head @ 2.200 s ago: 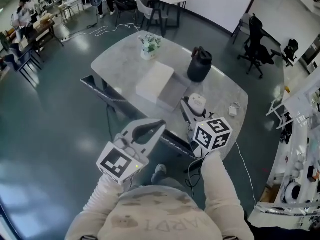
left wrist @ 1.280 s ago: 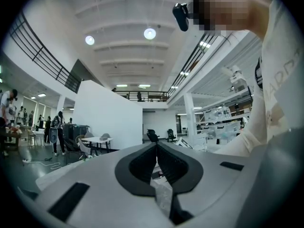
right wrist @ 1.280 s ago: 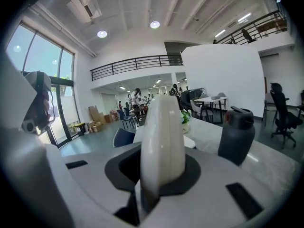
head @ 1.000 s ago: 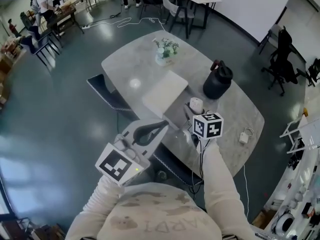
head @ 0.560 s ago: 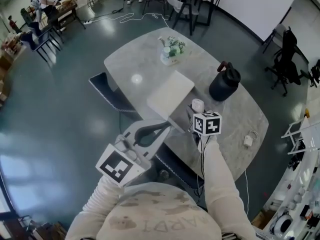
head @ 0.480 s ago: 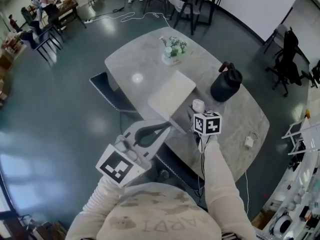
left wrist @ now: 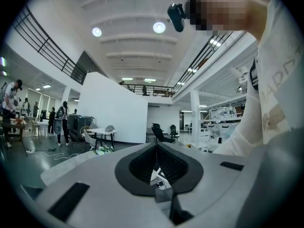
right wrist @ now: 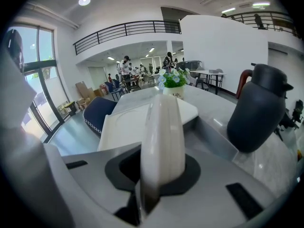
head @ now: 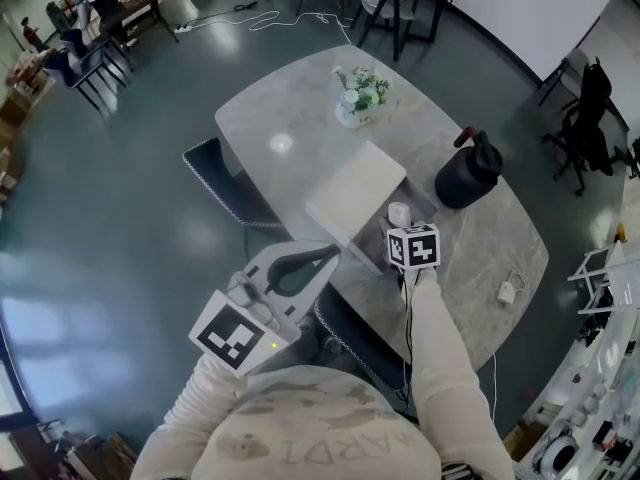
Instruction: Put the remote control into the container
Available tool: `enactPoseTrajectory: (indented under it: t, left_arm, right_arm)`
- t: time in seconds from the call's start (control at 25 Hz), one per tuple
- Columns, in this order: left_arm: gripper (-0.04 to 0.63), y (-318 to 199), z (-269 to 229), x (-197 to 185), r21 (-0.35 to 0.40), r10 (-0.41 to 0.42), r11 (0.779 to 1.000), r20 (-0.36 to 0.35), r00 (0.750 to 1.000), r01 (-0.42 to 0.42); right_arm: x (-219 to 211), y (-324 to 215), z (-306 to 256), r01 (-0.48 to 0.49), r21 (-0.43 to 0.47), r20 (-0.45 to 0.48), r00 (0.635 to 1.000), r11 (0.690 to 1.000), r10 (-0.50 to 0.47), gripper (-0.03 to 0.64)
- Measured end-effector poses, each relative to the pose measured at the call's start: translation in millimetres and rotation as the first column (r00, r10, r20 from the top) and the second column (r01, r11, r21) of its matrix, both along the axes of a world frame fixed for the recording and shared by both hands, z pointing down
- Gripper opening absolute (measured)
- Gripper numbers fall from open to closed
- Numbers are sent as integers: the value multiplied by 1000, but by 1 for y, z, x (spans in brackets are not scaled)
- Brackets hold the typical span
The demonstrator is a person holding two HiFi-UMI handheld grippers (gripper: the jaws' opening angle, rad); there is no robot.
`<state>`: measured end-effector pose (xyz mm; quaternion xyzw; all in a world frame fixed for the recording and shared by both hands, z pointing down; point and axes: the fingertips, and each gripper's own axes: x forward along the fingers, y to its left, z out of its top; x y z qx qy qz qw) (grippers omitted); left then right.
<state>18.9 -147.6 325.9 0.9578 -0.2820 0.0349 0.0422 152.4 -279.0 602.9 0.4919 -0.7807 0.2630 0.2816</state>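
A white remote control point(right wrist: 162, 141) stands on end between the jaws of my right gripper point(right wrist: 159, 167), which is shut on it. In the head view the right gripper point(head: 403, 227) hovers over the table, with the remote's tip point(head: 398, 212) above the open grey container point(head: 367, 235). The container's grey wall point(right wrist: 216, 132) lies just beyond the remote, and its white lid point(right wrist: 128, 125) lies flat beside it. My left gripper point(head: 326, 251) hangs off the table's near edge, shut and holding nothing. The left gripper point(left wrist: 156, 148) points out into the hall.
A black jug point(head: 466, 176) stands right of the container, also large in the right gripper view point(right wrist: 259, 110). A pot of flowers point(head: 361, 96) sits at the table's far side. A dark chair point(head: 222, 175) is tucked in at left. A white charger point(head: 508, 292) lies at right.
The right gripper has carried the remote a little farther over the table toward the container. The left gripper has kept its place.
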Motion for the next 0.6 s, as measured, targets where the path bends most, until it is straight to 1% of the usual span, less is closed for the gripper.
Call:
enactPoseTrajectory:
  t: [0.28,0.48,0.6]
  left_arm:
    - [14,-20,8,-3,-21,-4,1000,8,1000,4]
    - [14,-33,12,-3,-40,-6,999,9,1000,7]
    - [14,-39,18,0,-44,-1,999,12,1000,2]
  right_arm:
    - [6,-10,24,25,-46,-79,996,999,-29,60]
    - [9,-18,32,42,-66,-120,992,997,-50,60]
    - [12,-22,39,69,-79,-183,980,994,-83,60]
